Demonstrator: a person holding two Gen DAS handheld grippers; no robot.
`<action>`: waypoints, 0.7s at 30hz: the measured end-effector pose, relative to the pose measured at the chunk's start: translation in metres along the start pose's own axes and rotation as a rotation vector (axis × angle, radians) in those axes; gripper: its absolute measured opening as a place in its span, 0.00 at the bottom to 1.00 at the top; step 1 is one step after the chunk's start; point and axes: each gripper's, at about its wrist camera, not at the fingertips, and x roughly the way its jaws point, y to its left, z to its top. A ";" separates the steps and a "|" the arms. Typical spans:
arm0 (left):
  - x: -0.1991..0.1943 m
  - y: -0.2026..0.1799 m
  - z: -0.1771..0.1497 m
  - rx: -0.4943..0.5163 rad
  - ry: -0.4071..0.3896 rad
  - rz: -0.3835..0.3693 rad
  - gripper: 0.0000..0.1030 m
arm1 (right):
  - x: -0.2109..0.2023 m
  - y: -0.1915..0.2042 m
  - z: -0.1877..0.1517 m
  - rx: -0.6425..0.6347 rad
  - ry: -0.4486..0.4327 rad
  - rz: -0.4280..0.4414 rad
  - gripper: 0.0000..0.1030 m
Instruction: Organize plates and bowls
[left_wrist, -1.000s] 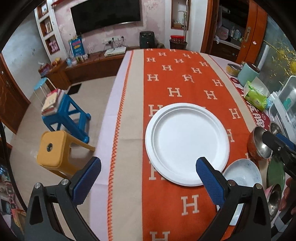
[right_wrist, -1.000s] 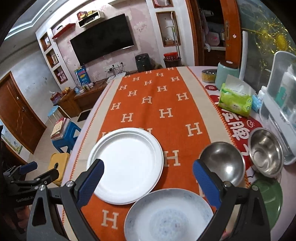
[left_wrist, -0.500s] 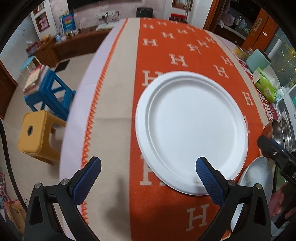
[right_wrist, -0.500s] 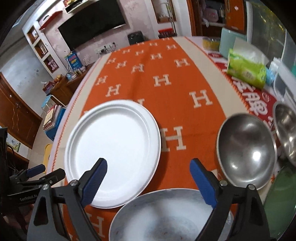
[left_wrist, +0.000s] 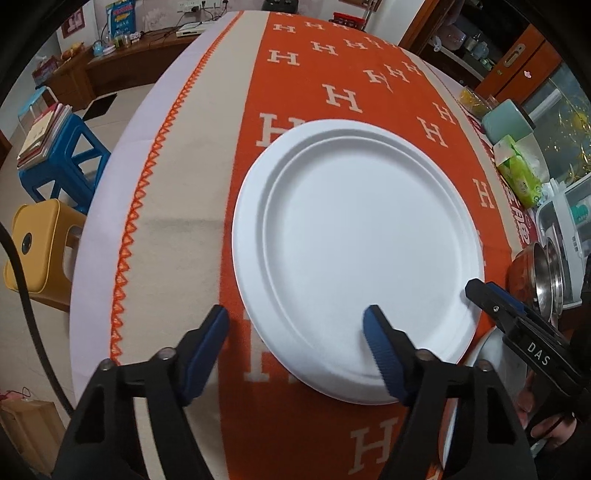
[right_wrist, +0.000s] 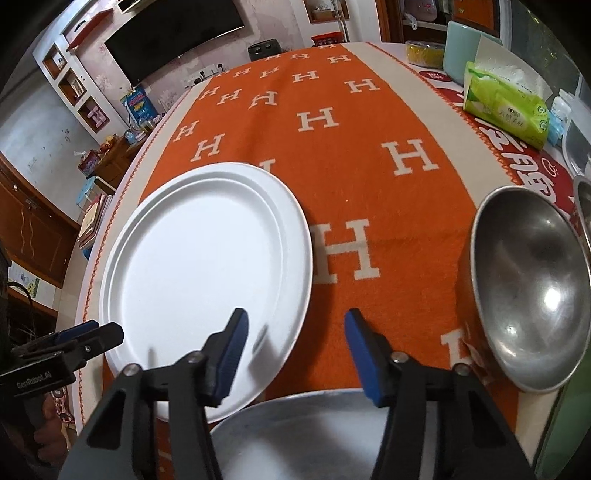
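Note:
A large white plate (left_wrist: 358, 251) lies flat on the orange cloth; it also shows in the right wrist view (right_wrist: 207, 280). My left gripper (left_wrist: 297, 328) is open, low over the plate's near-left rim, one finger on each side of the rim. My right gripper (right_wrist: 295, 336) is open, straddling the plate's near-right rim. A pale ceramic plate (right_wrist: 295, 435) lies under the right gripper. A steel bowl (right_wrist: 532, 288) sits to the right. The right gripper's finger shows in the left wrist view (left_wrist: 495, 299).
A second steel bowl (left_wrist: 550, 269) sits at the right. A green tissue pack (right_wrist: 502, 107), a teal canister (right_wrist: 461, 51) and a plastic box (left_wrist: 565, 221) line the table's right side. Blue (left_wrist: 55, 166) and yellow (left_wrist: 37, 247) stools stand left of the table.
Both grippers moved forward and down to the white plate's near rim. Both sets of jaws narrowed but stay open.

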 end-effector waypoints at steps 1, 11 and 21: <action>0.002 0.001 0.000 -0.004 0.006 -0.006 0.58 | 0.001 0.000 0.000 -0.002 0.001 0.000 0.47; 0.006 0.001 -0.003 -0.014 0.005 0.013 0.45 | 0.005 0.003 -0.001 -0.023 -0.003 0.038 0.26; 0.002 0.000 -0.005 -0.022 0.007 0.038 0.44 | 0.001 0.003 -0.001 -0.014 -0.009 0.049 0.25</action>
